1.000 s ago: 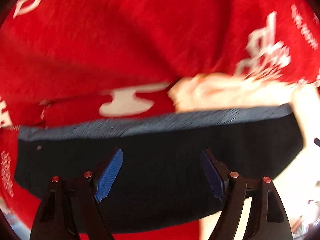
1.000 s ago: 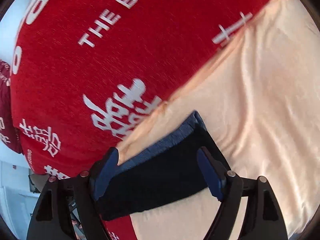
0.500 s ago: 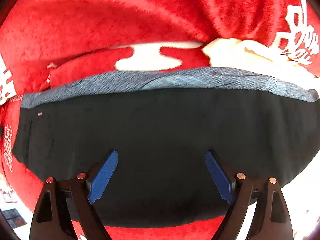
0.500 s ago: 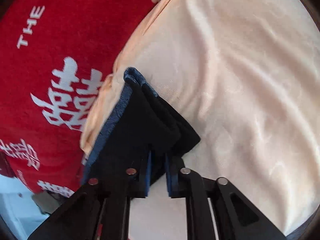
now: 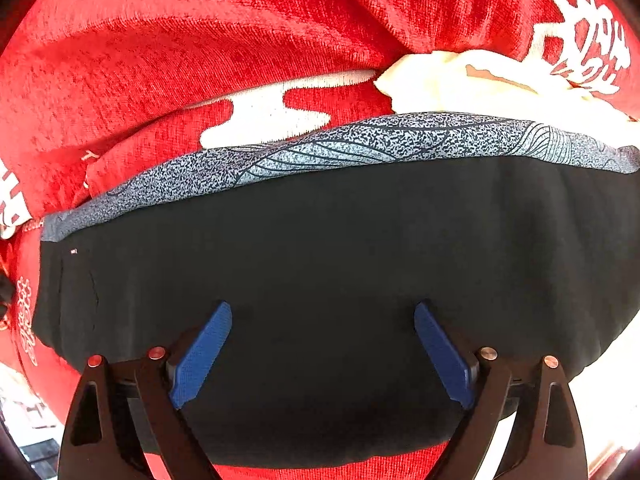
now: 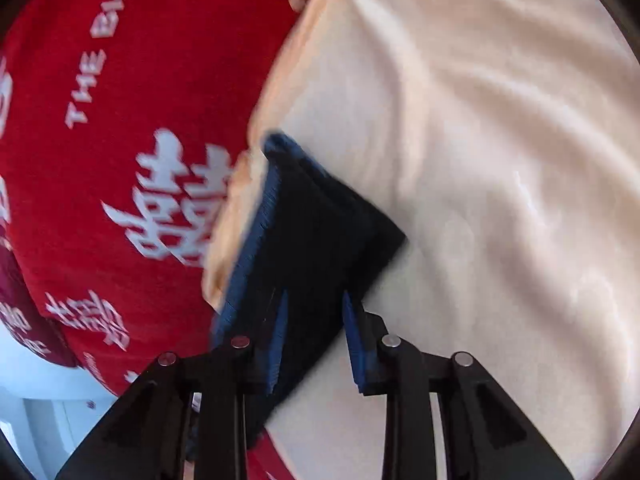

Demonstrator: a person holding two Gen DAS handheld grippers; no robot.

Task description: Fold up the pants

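Left wrist view looks over a red blanket (image 5: 200,60) of coarse, nubby weave with white printed characters, rumpled into soft ridges; a crumpled cream sheet (image 5: 480,80) pokes out just beyond the pants (image 5: 320,260). These lie flat on the blanket, black and smooth, with a speckled grey-blue waistband (image 5: 360,144) curving along their far edge. Above the black cloth hangs the left gripper (image 5: 320,344), its blue ribbed pads spread wide and holding nothing. From the right wrist view, the same blanket (image 6: 140,120) meets the cream sheet (image 6: 500,140), which is silky and rippled (a pale floor shows at the lower left corner). At the sheet's near edge, the right gripper (image 6: 314,320) has its blue fingers (image 6: 280,340) parted only a little, with a folded wedge of the pants (image 6: 320,220) lying between them; motion blur hides whether they touch it.
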